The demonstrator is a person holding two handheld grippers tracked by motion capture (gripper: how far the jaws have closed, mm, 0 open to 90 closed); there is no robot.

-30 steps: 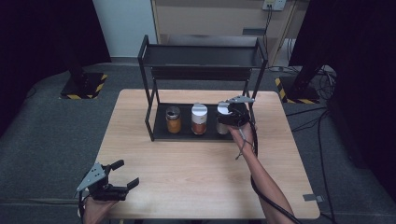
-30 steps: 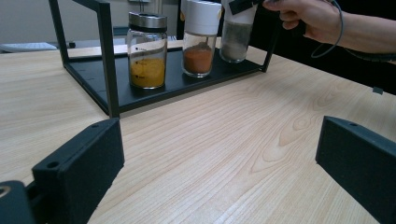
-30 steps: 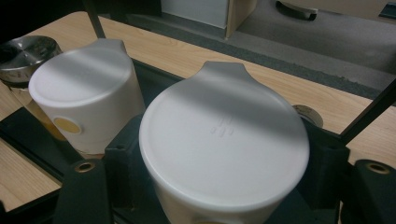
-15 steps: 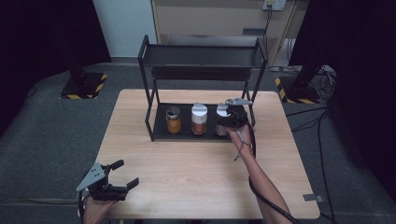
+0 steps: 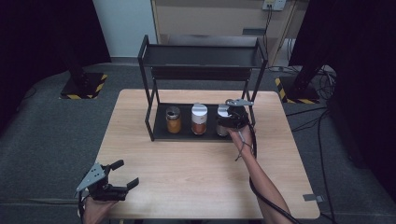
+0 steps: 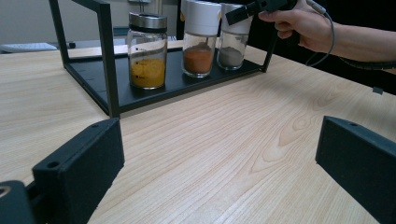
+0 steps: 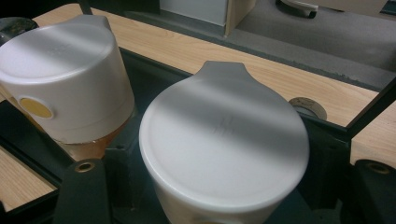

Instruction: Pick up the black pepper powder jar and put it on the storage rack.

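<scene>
Since the earlier frames almost nothing has moved: the right gripper point(image 5: 227, 120) stays at the right end of the lower shelf of the black rack point(image 5: 205, 56), only a little nearer to the person, and the left gripper point(image 5: 122, 174) stays at the near left corner of the wooden table point(image 5: 187, 163).

In the high view the right gripper and the hand cover most of the white-capped jar with grey powder point(image 6: 232, 42), so its body is hard to make out there. In the right gripper view the jar's white cap point(image 7: 224, 140) sits directly between the two black jaws, and the bottom edge cuts off the jar's lower part. The jaws are pressed against the jar and pinch it. The jar stands on the shelf, just right of the jar with orange powder point(image 5: 199, 119); the yellow-spice jar point(image 5: 173, 119) stands further left.

The left gripper has its jaws spread wide over bare table, well apart from the rack.
</scene>
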